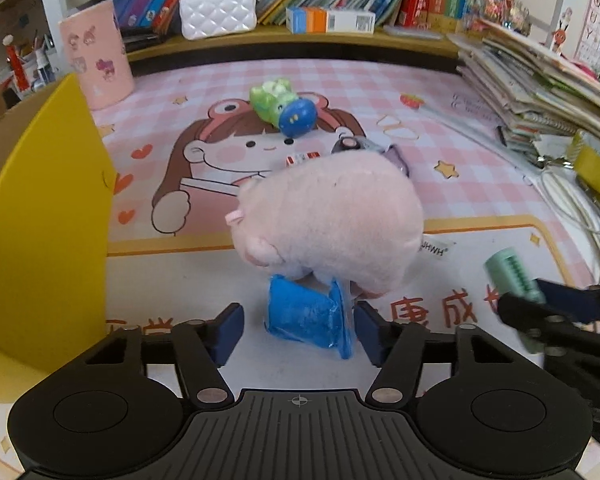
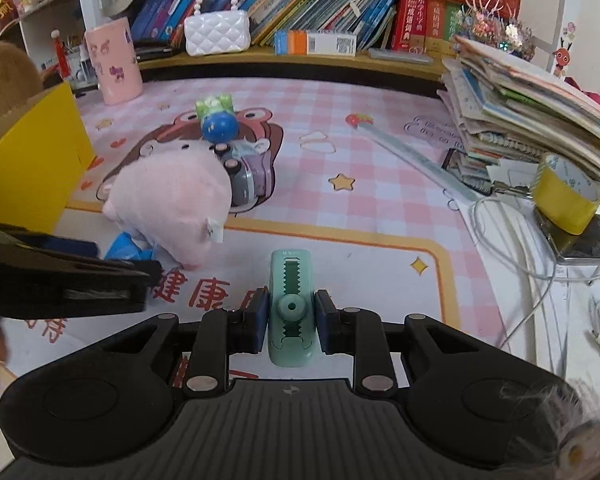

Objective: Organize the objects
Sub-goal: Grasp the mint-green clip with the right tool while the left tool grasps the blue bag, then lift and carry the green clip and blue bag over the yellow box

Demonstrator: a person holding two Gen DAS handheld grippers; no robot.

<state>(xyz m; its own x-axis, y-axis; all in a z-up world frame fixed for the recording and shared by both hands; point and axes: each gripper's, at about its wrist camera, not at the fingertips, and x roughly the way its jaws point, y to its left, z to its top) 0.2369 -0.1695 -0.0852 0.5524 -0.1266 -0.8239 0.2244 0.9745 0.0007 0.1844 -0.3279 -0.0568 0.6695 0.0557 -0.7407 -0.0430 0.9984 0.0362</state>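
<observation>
I read the step in hand as a double pickup: each claw is at its own item, and neither item has reached the yellow box (image 1: 40,216) yet.

Right claw (image 2: 291,322): closed on the mint-green tape dispenser (image 2: 291,304). Both blue pads press its sides, and the dispenser lies lengthwise between them, its far end toward 12 o'clock. I judge this grip complete.

Left claw (image 1: 300,330): partly open around the blue packet (image 1: 308,318). The packet sits between the pads; the 3 o'clock pad is just beside it or touching, while the 9 o'clock pad stands apart with a visible gap. No grip is made. The pink plush toy (image 1: 332,220) rests on the packet's far edge, toward 12 o'clock.

Next move, as I judge it: close the left claw fully on the packet, then draw it out from under the plush without dragging the plush along. Both items then go toward the yellow box at 9 o'clock in the left wrist view.

Pose: both claws point steeply down at the surface (image 2: 380,208), side by side. The right claw shows at 4 o'clock in the left view; the left claw shows at 9 o'clock in the right view.
</observation>
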